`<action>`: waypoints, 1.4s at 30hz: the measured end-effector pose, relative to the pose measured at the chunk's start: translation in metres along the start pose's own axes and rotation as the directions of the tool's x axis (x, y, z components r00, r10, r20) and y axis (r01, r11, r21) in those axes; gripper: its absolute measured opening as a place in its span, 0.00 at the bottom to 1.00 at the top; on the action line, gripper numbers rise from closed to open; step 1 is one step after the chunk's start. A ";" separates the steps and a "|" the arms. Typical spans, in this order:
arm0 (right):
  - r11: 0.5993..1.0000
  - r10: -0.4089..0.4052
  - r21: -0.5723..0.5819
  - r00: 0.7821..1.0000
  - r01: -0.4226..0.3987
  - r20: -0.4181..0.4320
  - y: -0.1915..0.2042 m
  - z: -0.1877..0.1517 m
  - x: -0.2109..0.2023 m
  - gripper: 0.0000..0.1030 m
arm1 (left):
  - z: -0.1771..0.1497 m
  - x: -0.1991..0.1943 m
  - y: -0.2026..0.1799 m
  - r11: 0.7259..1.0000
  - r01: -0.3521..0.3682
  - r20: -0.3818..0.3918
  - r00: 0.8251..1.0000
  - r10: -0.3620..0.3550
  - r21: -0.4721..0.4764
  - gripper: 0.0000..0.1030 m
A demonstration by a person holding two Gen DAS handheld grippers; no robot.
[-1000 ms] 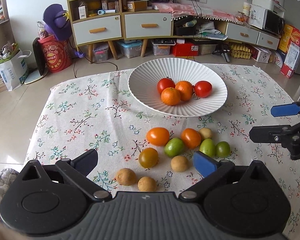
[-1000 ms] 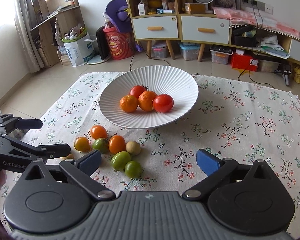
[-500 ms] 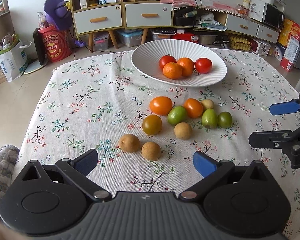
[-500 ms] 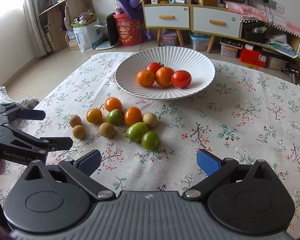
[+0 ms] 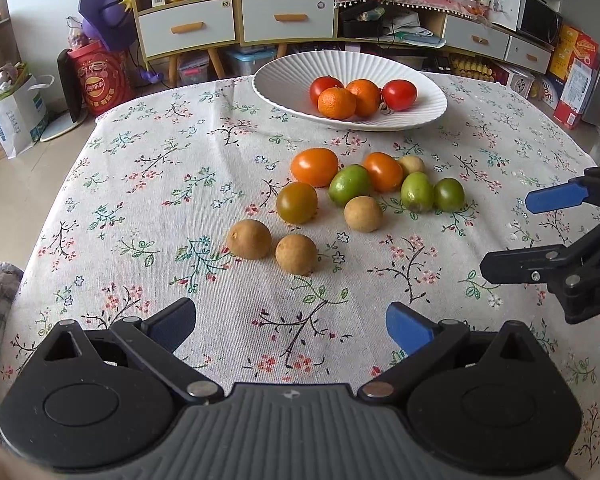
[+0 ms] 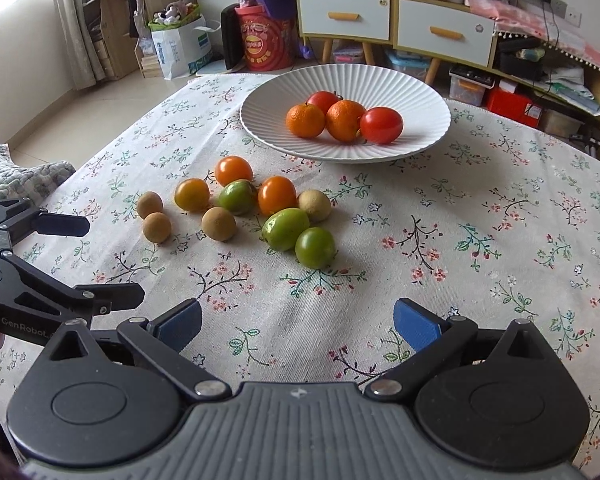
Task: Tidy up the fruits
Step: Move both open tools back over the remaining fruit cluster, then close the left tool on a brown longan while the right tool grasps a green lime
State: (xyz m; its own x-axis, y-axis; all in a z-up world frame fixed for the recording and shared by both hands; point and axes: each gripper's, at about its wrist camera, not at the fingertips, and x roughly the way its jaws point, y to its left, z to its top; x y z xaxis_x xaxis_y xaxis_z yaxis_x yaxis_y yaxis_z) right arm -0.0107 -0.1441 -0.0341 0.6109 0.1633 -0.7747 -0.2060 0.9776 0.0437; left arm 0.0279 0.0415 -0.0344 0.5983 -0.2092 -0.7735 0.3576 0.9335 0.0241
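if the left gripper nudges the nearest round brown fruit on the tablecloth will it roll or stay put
The nearest round brown fruit is near-spherical, so it will probably roll, perhaps into its brown neighbour. The floral tablecloth looks woven, likely slowing it. It seems small and probably light.

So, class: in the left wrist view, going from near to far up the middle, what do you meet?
Left fingers → brown fruit → green fruit → orange tomato → white plate → drawers.
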 end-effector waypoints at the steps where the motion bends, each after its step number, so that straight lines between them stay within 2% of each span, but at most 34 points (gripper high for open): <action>1: 1.000 -0.003 -0.004 1.000 0.003 -0.001 0.000 -0.001 0.002 0.99 | -0.001 0.001 0.000 1.000 0.002 0.003 1.000 -0.002 -0.005 0.93; 7: 1.000 -0.022 -0.017 1.000 0.022 -0.002 0.000 -0.007 0.014 0.99 | -0.008 0.012 -0.002 1.000 -0.001 -0.003 1.000 0.001 -0.005 0.93; 17: 0.998 -0.040 -0.045 0.998 0.042 0.044 -0.007 -0.008 0.024 0.99 | -0.013 0.015 -0.005 1.000 0.029 0.072 0.997 -0.029 0.001 0.93; 24: 0.997 -0.034 -0.065 0.996 0.040 0.083 -0.009 -0.006 0.029 0.98 | -0.009 0.018 -0.009 0.999 0.050 0.083 0.995 -0.051 0.013 0.91; 27: 0.996 -0.027 -0.078 0.995 0.035 0.096 -0.008 -0.005 0.029 0.94 | -0.006 0.018 -0.009 0.998 0.059 0.086 0.995 -0.060 0.017 0.86; 32: 0.994 -0.013 -0.106 0.994 0.025 0.112 -0.005 -0.003 0.029 0.85 | -0.004 0.018 -0.012 0.997 0.072 0.107 0.991 -0.075 0.031 0.69; 35: 0.991 -0.009 -0.130 0.993 0.025 0.122 -0.002 -0.001 0.028 0.76 | -0.003 0.018 -0.013 0.997 0.075 0.122 0.989 -0.078 0.033 0.58; 42: 0.985 -0.006 -0.168 0.990 0.030 0.140 0.001 0.001 0.026 0.60 | 0.000 0.020 -0.012 0.997 0.071 0.139 0.988 -0.074 0.023 0.45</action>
State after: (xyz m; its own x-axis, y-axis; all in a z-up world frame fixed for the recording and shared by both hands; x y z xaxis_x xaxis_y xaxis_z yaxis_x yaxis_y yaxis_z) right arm 0.0062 -0.1381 -0.0537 0.7133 0.1743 -0.6788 -0.3130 0.9458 -0.0861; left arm 0.0359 0.0257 -0.0503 0.6642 -0.3158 -0.6776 0.4159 0.9093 -0.0161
